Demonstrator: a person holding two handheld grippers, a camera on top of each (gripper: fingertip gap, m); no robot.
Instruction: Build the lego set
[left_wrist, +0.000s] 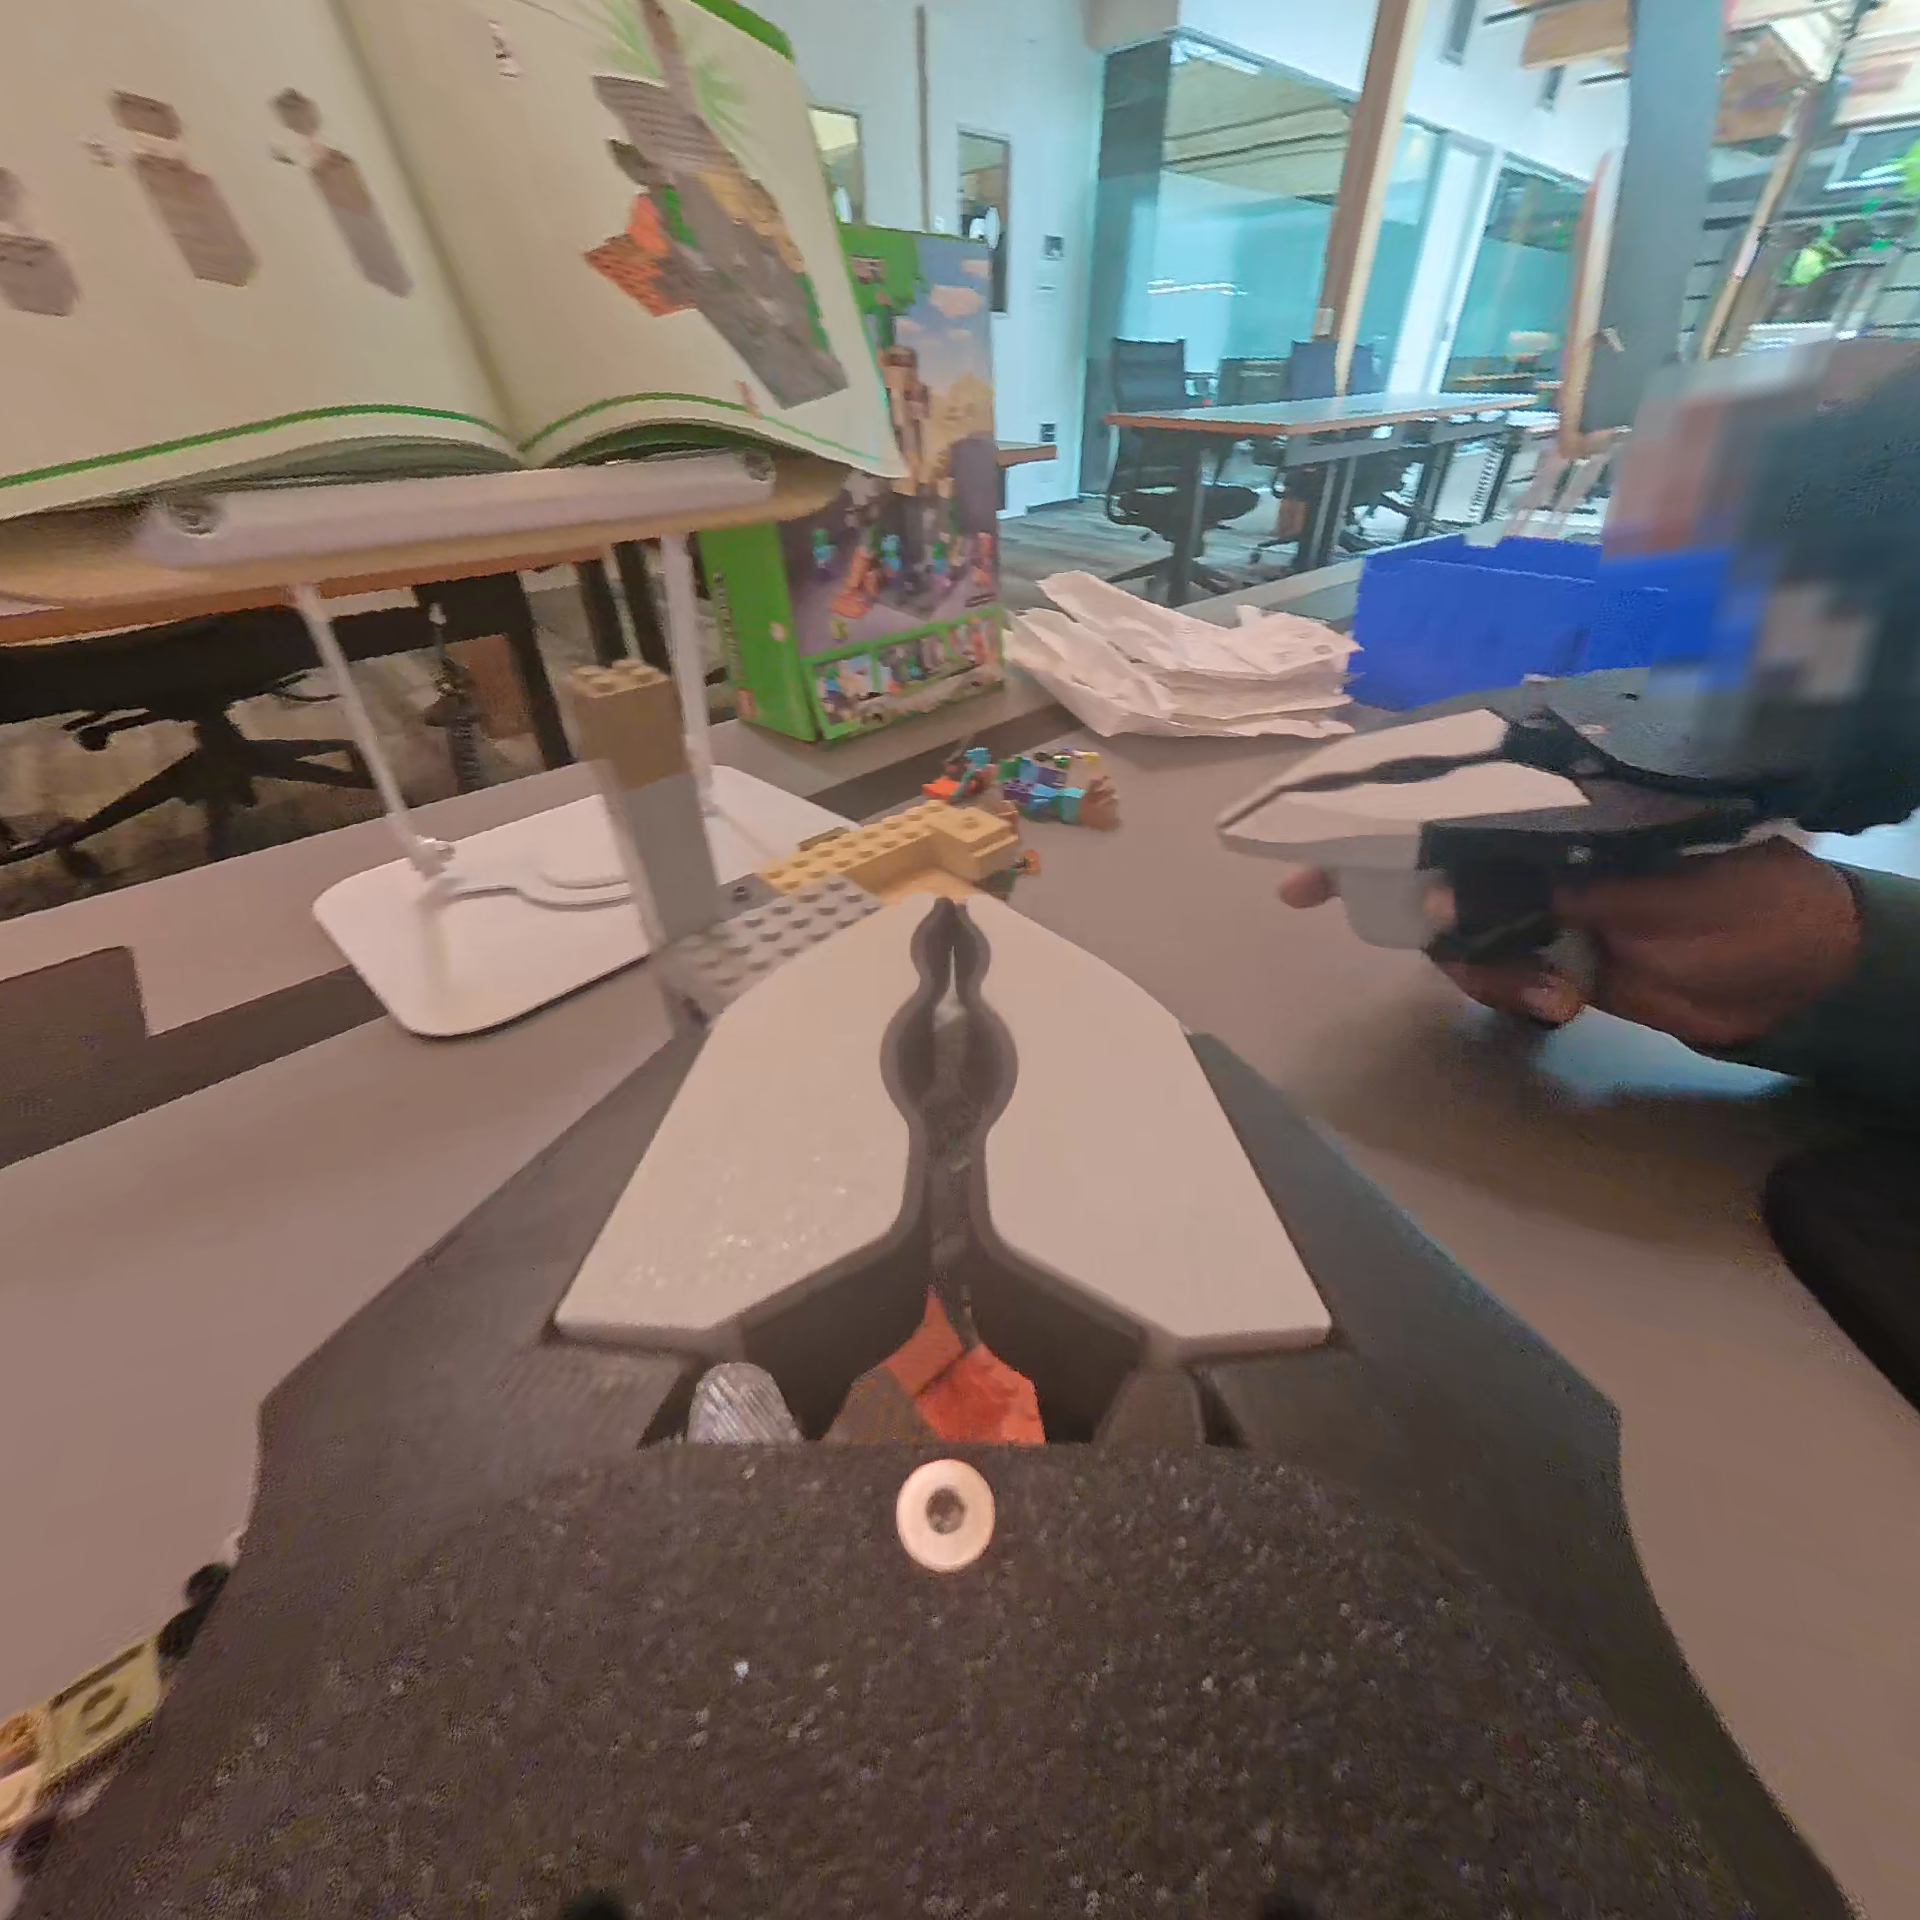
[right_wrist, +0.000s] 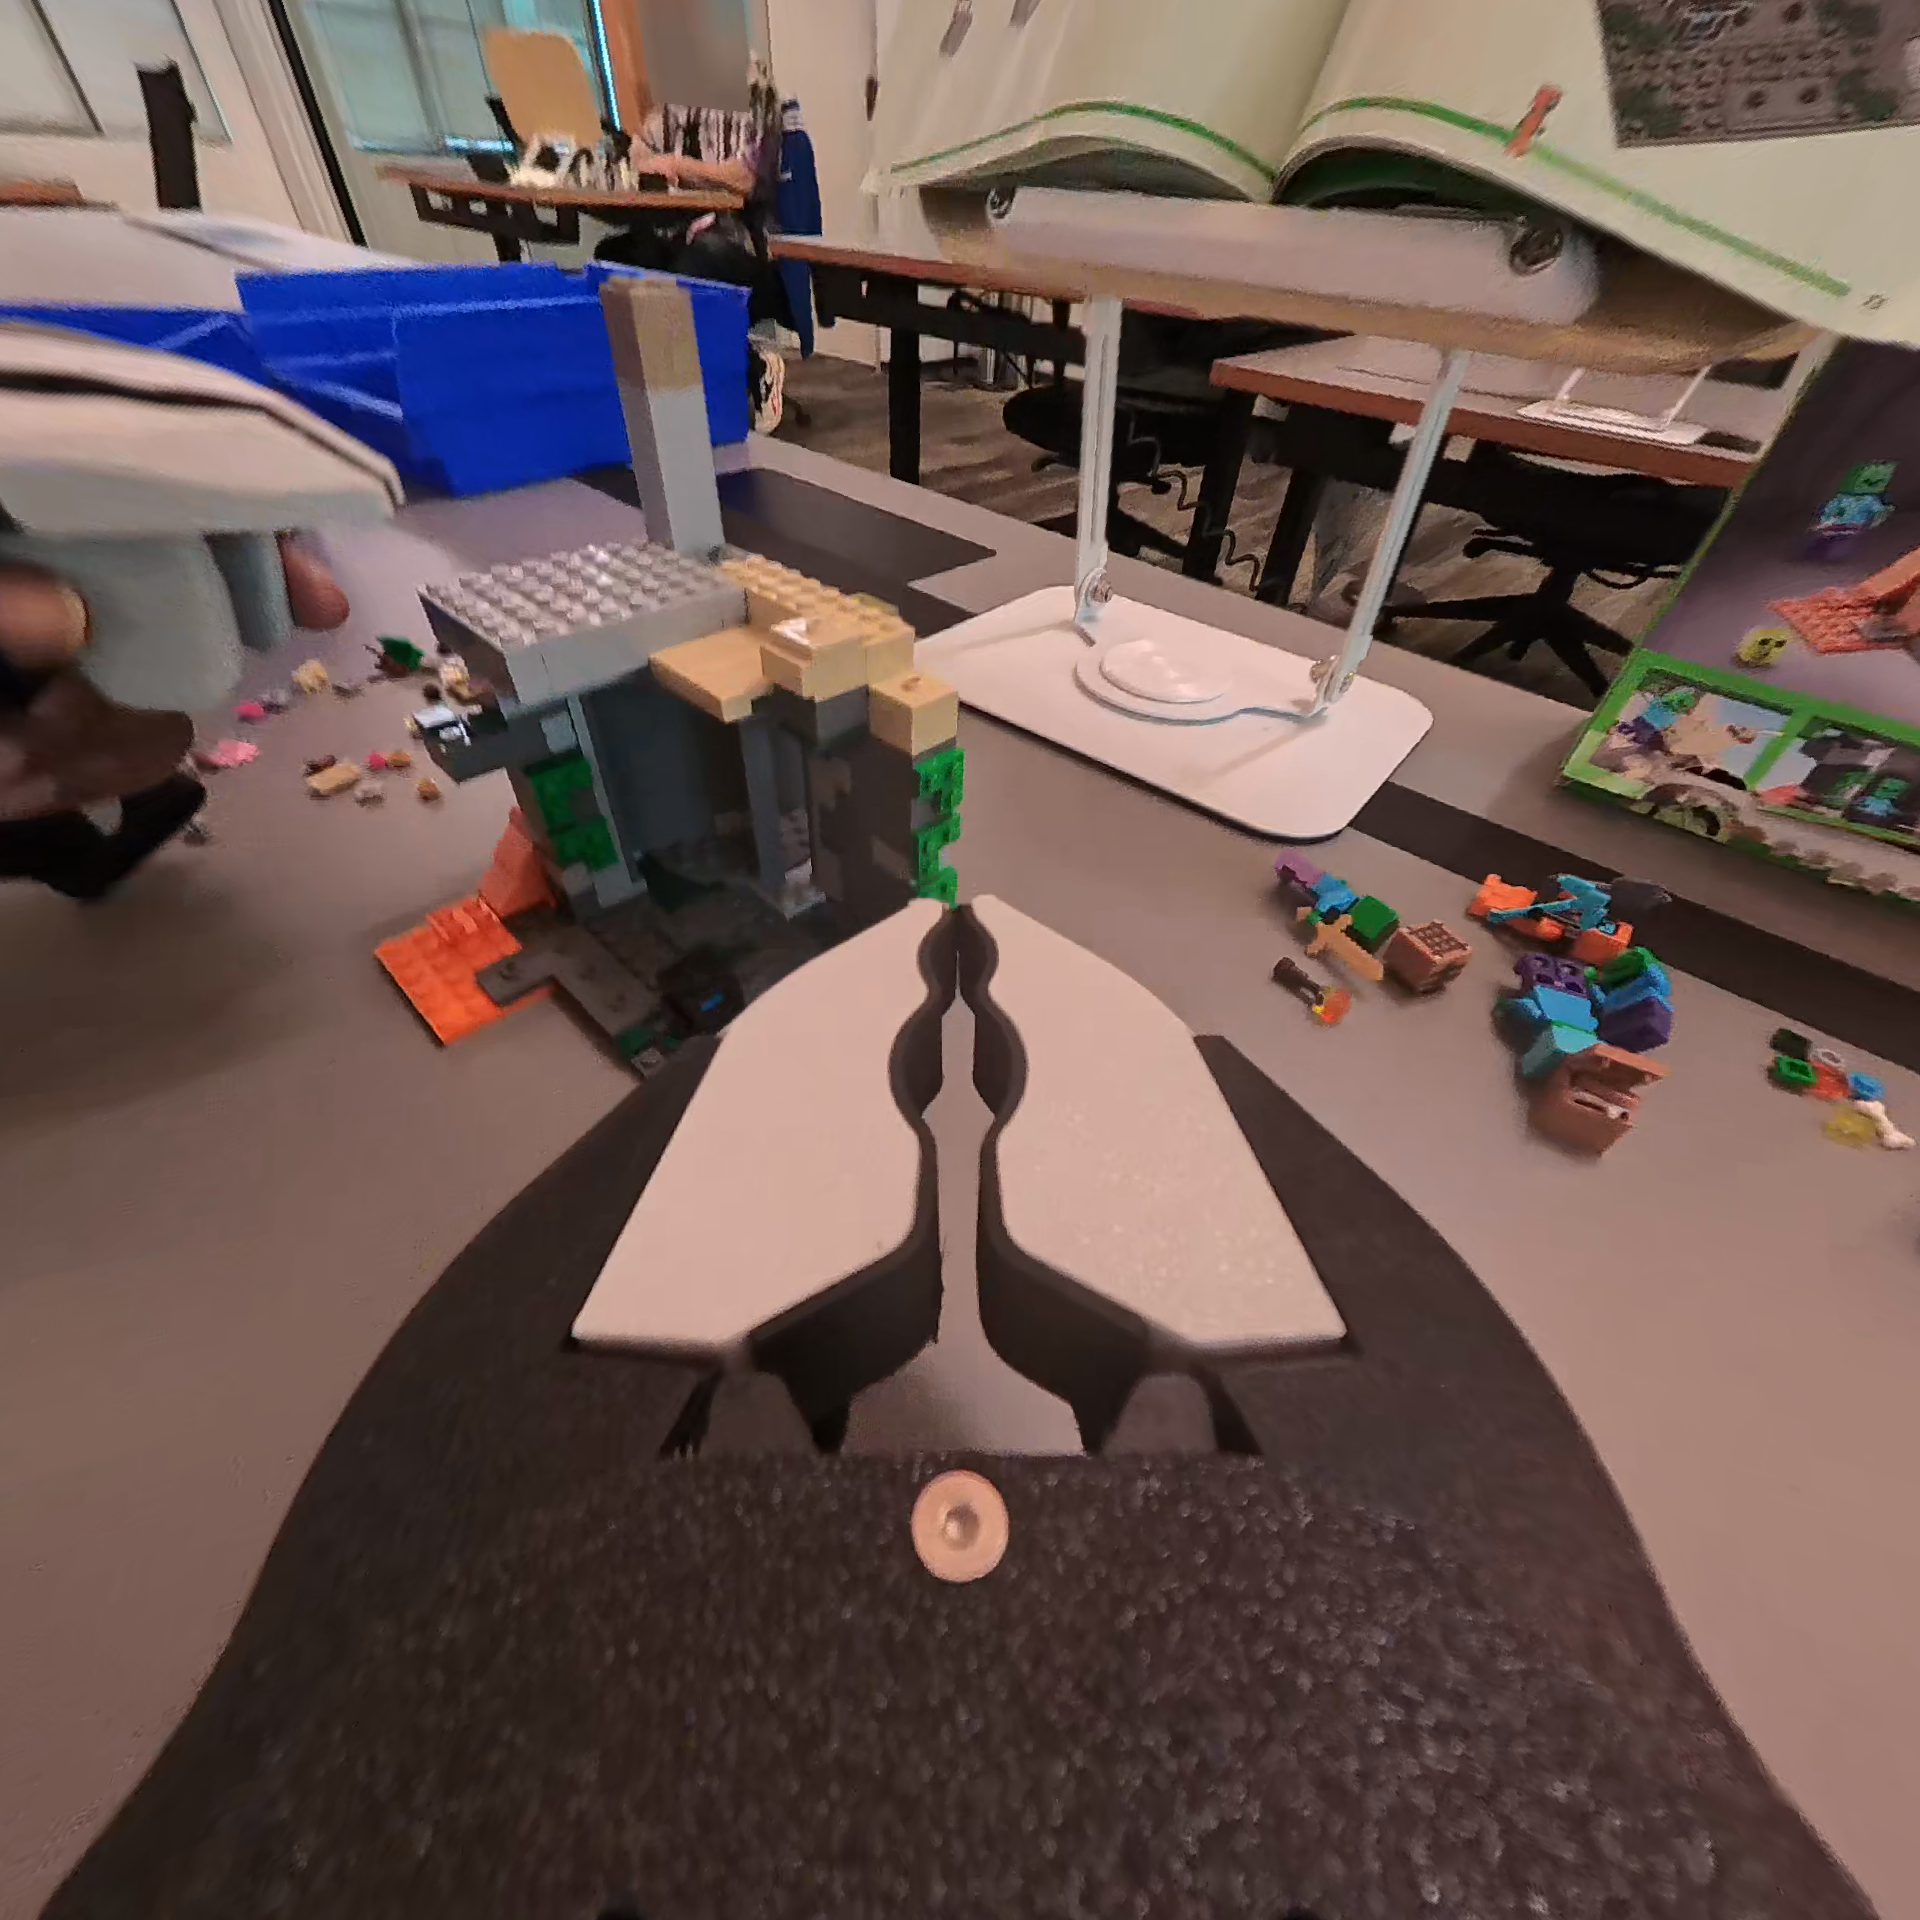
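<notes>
A brick-built model (right_wrist: 675, 727) of grey, tan, green and orange pieces stands on the grey table (right_wrist: 208, 1143), with a tall grey and tan column (right_wrist: 665, 416) on its roof. My right gripper (right_wrist: 956, 912) is shut with its pads together and nothing between them, just in front of the model's green corner. My left gripper (left_wrist: 948, 914) is shut with nothing between its pads, above the model's grey and tan roof (left_wrist: 831, 883). Each gripper also shows in the other's view: the right (left_wrist: 1236, 821), the left (right_wrist: 390, 488).
An open instruction book (left_wrist: 416, 260) rests on a white stand (right_wrist: 1195, 707) behind the model. A green box (left_wrist: 894, 582), white paper bags (left_wrist: 1174, 655) and blue bins (right_wrist: 468, 364) stand farther back. Loose pieces (right_wrist: 1558, 966) lie to the right, small pieces (right_wrist: 343, 748) to the left. Tip to tip, the grippers are about 15 cm apart.
</notes>
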